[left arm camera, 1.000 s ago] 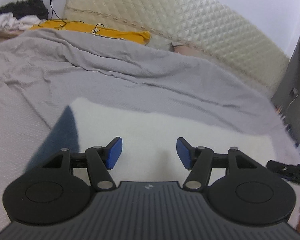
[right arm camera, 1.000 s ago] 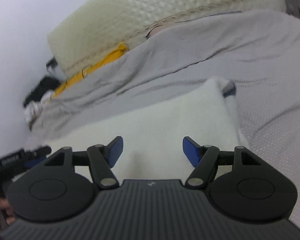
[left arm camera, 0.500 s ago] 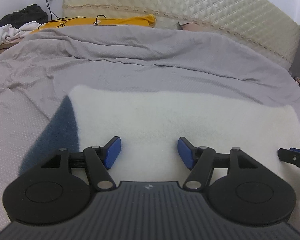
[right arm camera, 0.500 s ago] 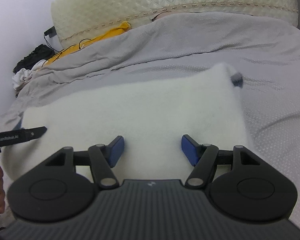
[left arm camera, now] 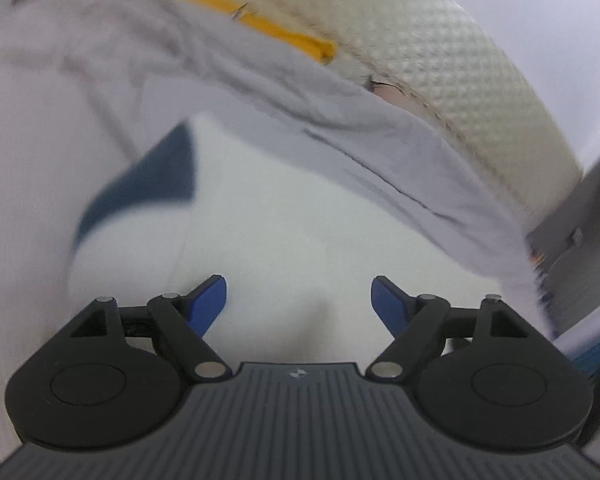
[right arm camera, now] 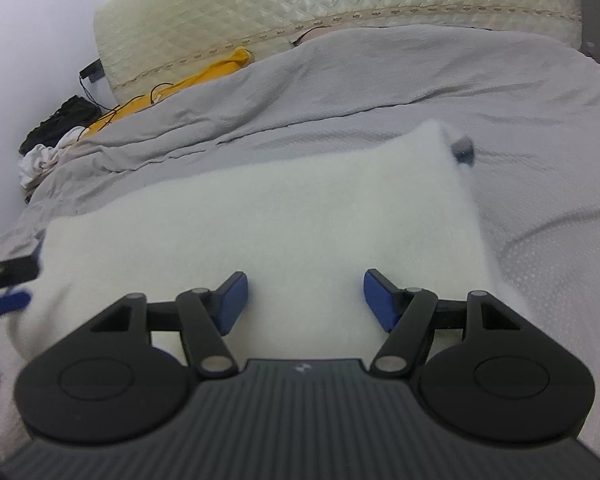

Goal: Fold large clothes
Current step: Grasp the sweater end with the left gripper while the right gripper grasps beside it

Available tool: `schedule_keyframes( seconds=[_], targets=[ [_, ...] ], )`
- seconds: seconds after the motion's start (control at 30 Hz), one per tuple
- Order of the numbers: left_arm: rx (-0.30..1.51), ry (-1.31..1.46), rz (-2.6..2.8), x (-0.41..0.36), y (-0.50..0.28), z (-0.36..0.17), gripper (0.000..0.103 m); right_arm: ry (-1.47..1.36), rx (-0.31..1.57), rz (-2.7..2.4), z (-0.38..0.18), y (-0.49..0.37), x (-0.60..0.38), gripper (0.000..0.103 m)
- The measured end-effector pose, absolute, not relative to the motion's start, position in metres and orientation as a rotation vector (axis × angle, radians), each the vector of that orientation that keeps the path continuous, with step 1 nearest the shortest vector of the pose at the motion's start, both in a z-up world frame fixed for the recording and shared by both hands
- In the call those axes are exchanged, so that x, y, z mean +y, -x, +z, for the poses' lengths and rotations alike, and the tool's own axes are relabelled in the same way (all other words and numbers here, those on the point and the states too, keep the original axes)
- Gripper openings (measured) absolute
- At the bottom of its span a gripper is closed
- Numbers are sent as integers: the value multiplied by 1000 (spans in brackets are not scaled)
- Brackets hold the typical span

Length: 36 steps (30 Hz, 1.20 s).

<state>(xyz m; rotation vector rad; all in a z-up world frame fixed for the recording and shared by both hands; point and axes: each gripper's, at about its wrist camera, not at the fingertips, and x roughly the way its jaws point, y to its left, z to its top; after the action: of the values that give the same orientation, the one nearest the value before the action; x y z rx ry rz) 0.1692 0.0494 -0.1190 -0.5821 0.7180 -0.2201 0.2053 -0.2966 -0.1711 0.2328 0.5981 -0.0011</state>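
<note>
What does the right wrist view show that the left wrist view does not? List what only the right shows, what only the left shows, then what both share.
Only the right wrist view: a dark heap and white clothes at the bed's far corner, cables, and the left gripper seen from the side.

Only the left wrist view: a large dark blue patch of the white garment, and grey furniture. This view is blurred; the left gripper's jaws have just been opening, nothing between them.

Both: the white garment, grey bedcover, yellow cloth, quilted headboard, open blue-padded jaws.
</note>
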Motion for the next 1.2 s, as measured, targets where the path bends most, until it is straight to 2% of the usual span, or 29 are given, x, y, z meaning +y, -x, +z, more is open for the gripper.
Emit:
schedule_keyframes(
  seconds=[0.2,0.43,0.73,0.77,0.83,0.93,1.03,1.2],
  targets=[
    [824,923,-285,76,-159,-146,85,-247,596,-20,-169,-191,-291,67],
    [936,1206,-263,77,-186,-207,85,-256,598,-42,-171,-183,-291,66],
    [776,1452,-170,104,-199,-239,84,-250,598,-55,-172,-184,-288,67],
    [773,1437,-166,101,-202,-237,82,-250,597,-55,-172,-184,-287,67],
    [775,1346,-148,97,-207,-228,69,-262,588,-50,-169,-181,-286,68],
    [766,1271,-135,93,-209,-217,55,-336,564,-7,-161,-172,-287,68],
    [747,1197,-133,93,-208,-203,47,-470,549,92,-153,-160,-287,68],
    [714,1169,-159,85,-216,-189,43,-716,623,274,-168,-156,-278,68]
  ],
)
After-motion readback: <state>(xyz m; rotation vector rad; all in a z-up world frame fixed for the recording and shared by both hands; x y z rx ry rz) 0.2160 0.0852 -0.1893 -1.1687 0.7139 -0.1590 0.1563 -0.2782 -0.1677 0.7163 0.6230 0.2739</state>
